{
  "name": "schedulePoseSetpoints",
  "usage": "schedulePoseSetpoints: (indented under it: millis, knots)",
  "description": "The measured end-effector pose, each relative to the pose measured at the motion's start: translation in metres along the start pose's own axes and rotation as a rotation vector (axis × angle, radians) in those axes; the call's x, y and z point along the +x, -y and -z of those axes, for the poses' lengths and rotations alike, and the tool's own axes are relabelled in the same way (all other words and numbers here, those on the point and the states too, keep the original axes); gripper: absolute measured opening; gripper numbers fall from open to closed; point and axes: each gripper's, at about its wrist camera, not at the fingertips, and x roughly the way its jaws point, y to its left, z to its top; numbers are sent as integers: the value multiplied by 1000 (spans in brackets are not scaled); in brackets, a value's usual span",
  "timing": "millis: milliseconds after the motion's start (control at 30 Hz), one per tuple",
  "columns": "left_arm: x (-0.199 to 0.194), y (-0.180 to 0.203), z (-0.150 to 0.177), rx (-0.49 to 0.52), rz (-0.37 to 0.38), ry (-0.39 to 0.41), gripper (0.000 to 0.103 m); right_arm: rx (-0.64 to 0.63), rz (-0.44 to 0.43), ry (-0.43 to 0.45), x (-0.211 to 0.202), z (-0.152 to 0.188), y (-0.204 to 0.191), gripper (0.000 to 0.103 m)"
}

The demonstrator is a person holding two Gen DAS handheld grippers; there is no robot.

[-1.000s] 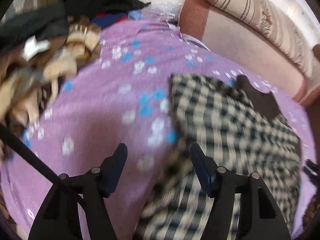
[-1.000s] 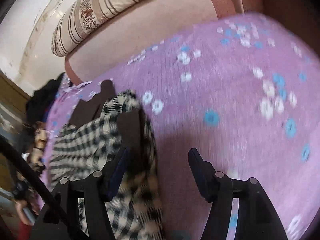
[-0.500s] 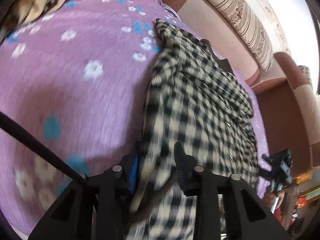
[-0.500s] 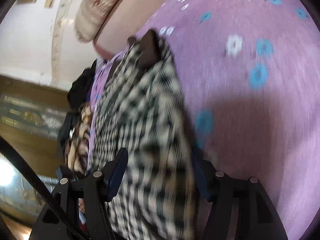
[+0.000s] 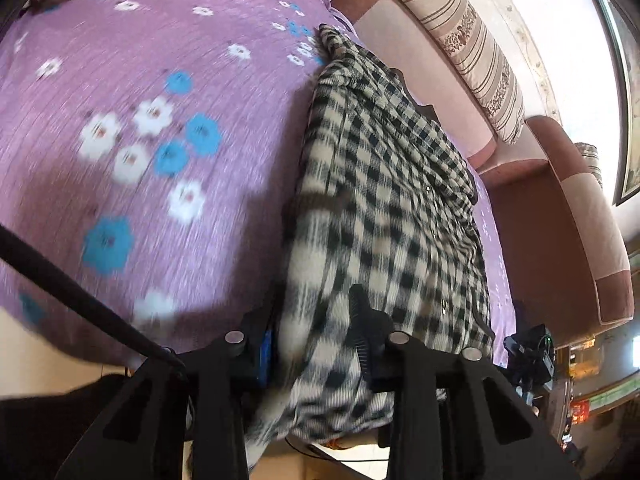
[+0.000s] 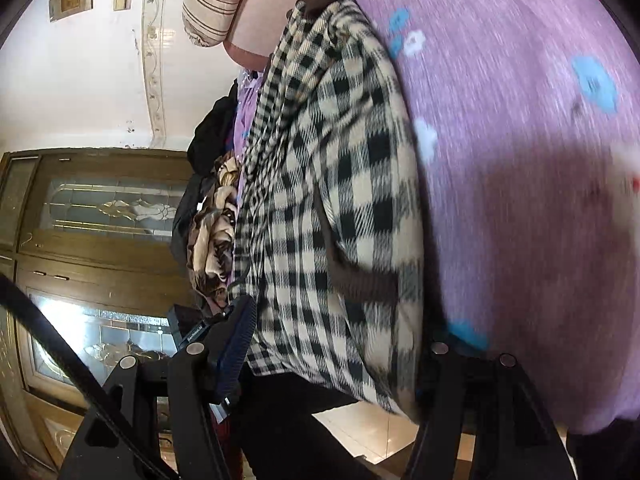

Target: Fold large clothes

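A black-and-cream checked garment with a brown collar lies folded lengthwise on a purple flowered bed cover. My left gripper is shut on the checked garment's near edge at the bed's front edge. In the right wrist view the same checked garment fills the middle and hangs over the bed edge. My right gripper has its fingers wide apart with the garment's near hem lying between them; its right finger is mostly hidden by cloth.
A brown and beige sofa with a striped bolster runs behind the bed. A pile of other clothes lies at the bed's far side. A wooden glass-paned cabinet stands beyond. Tiled floor shows below the bed edge.
Both grippers dropped to the garment's near edge at the bed's front. The left gripper closed on the cloth. The garment now hangs over the bed edge.
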Motion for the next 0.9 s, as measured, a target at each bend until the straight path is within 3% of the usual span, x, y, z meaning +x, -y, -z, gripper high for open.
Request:
schedulePoseSetpoints:
  millis: [100,233,367,533,600,633,667,700,733,900]
  knots:
    - [-5,1,11,3,-16,21,36,8,-3,-7,5,5,0,67]
    - [-9,1,25,-20,-5,20,52,14,-7,-21,7,15,1,67]
    - [-9,7,36,8,-55,19,52,11,3,-33,14,18,0,62]
    - [-4,23,50,82,-170,21,52,-43,55,-57,24,28,-7,62]
    - [-3,27,53,105,-242,32,37,-75,97,-58,28,33,-12,52]
    - [-3,29,54,116,-296,35,21,-88,122,-54,30,35,-14,47]
    - [-3,29,53,121,-325,37,7,-103,160,-47,32,37,-16,35]
    - [-6,29,53,115,-326,38,7,-111,186,-42,33,36,-17,22]
    - [-10,27,52,96,-300,42,7,-118,211,-38,34,35,-17,17]
    - [-44,30,59,75,-239,87,6,-139,163,2,14,35,-23,9]
